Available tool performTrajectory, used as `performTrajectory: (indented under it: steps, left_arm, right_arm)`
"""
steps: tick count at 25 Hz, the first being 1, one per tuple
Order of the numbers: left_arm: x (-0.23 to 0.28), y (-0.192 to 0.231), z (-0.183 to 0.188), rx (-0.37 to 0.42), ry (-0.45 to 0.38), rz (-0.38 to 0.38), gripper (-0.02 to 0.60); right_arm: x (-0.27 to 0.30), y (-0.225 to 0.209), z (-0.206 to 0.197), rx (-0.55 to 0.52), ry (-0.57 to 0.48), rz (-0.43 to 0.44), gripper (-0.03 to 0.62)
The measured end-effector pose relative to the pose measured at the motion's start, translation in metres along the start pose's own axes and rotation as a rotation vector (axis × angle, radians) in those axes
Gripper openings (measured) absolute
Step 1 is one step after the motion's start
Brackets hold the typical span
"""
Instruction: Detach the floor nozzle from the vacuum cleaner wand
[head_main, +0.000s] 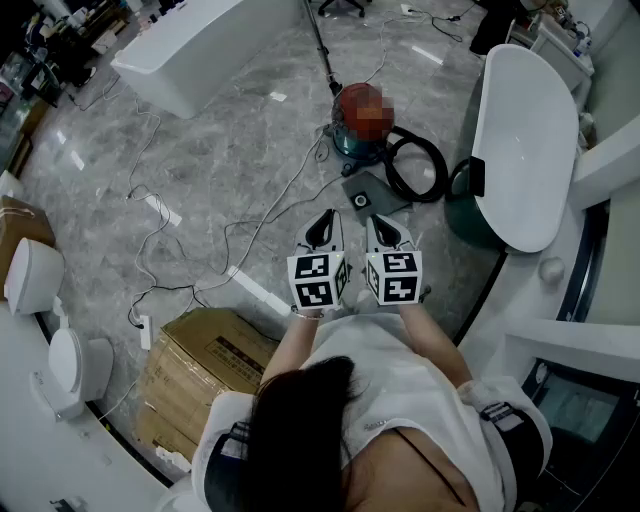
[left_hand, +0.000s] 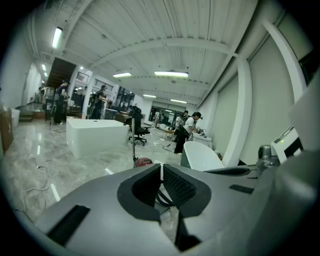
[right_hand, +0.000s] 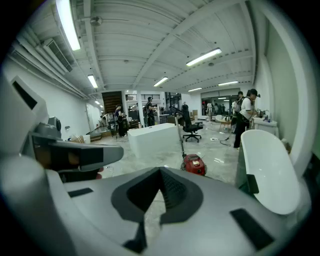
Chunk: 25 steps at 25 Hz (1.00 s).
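Note:
The red vacuum canister (head_main: 352, 130) stands on the marble floor, and its thin dark wand (head_main: 320, 45) rises from it toward the top of the head view. A dark grey floor nozzle (head_main: 373, 193) lies flat just in front of the canister, beside a black hose loop (head_main: 418, 166). My left gripper (head_main: 324, 226) and right gripper (head_main: 386, 232) are side by side above the floor, short of the nozzle, both shut and holding nothing. The canister (left_hand: 143, 161) shows past my left gripper (left_hand: 161, 172). Beyond my right gripper (right_hand: 160, 173) stand the canister (right_hand: 194, 164) and wand (right_hand: 180, 140).
A white bathtub (head_main: 520, 140) stands at the right and a white block-shaped tub (head_main: 200, 50) at the far left. A cardboard box (head_main: 200, 365) sits near my left side. Cables (head_main: 250, 235) and a power strip (head_main: 258, 290) lie across the floor. Several people stand far off.

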<state>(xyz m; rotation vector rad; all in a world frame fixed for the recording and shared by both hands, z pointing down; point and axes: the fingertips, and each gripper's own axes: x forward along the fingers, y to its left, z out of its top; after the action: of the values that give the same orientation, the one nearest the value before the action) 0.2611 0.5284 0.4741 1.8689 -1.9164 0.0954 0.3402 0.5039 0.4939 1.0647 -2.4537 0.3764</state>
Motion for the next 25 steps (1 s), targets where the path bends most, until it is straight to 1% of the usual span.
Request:
performTrajectory:
  steps: [5,7,12,15,20,25]
  left_arm:
    - [-0.002,0.008,-0.001,-0.013,0.001,-0.001,0.020]
    - [-0.003,0.011,-0.001,-0.015,0.002,0.003,0.020]
    - [-0.004,0.016,0.001,-0.015,0.001,-0.002,0.020]
    - [-0.007,0.016,0.001,-0.011,0.001,-0.008,0.020]
    - [-0.008,0.015,-0.001,-0.006,0.009,-0.012,0.020]
    - [-0.010,0.019,-0.004,-0.015,0.014,-0.007,0.020]
  right_arm:
    - [0.002,0.003,-0.001,-0.030,0.003,-0.033,0.015]
    - [0.002,0.005,0.000,-0.034,0.002,-0.032,0.015]
    - [0.004,0.017,0.007,-0.020,-0.019,-0.002,0.015]
    - [0.002,0.020,0.007,-0.016,-0.023,-0.008,0.015]
    - [-0.001,0.017,0.005,0.031,-0.030,-0.012,0.015]
    - [-0.001,0.016,0.005,0.047,-0.040,-0.016,0.015]
